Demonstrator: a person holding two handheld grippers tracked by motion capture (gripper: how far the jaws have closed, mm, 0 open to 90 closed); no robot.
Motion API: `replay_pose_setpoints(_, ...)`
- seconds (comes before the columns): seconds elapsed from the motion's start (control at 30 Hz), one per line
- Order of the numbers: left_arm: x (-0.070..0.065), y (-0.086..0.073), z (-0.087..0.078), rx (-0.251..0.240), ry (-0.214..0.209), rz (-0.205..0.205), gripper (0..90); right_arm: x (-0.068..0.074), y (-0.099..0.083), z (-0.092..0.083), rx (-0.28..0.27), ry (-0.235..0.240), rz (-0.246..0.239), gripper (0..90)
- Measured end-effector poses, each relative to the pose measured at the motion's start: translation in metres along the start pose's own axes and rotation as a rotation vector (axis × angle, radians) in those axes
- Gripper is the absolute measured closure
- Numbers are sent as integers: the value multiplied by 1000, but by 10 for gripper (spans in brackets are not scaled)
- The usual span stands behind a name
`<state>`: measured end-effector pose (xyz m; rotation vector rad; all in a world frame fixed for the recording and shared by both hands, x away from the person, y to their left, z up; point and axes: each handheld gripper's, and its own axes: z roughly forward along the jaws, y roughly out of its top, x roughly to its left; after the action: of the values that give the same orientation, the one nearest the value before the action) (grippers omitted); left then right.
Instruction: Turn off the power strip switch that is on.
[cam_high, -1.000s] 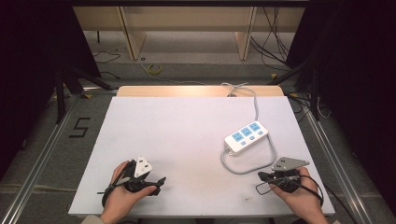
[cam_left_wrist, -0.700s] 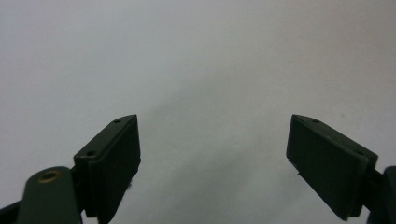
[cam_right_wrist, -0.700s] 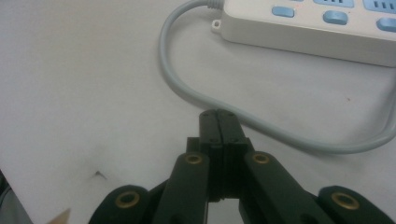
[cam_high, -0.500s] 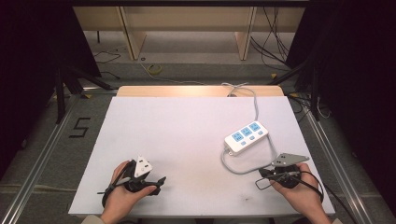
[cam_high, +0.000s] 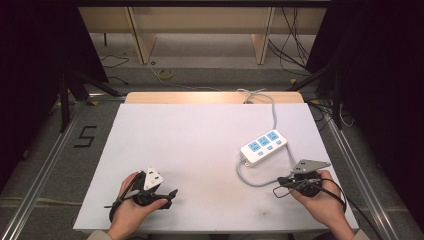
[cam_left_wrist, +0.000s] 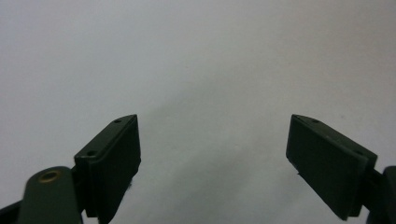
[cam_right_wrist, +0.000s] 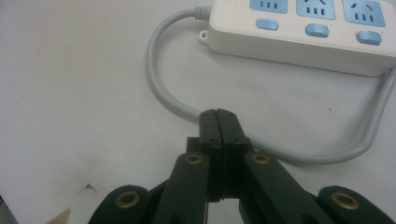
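Here, white power strip (cam_high: 263, 147) lies on the table (cam_high: 200, 135), sockets empty.

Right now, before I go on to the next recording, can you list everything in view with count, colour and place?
table: one, white top, centre of the high view
power strip: one, white with three blue sockets and three blue buttons, right side of the table
power strip cable: one, grey, loops on the table near the strip, then runs off the far edge
number 5 mark: one, black, on the floor left of the table
wooden furniture: light brown, beyond the table
left gripper: one, black, jaws wide apart over bare table
right gripper: one, black, jaws closed, empty, above the cable loop
hands: two, at the near edge
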<state>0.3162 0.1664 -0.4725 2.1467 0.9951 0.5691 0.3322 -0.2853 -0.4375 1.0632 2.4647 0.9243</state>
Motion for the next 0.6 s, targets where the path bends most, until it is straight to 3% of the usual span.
replay_pose_setpoints(0.6,0,0,0,1,5,5,178,-8,14,0,20,-23,8,900)
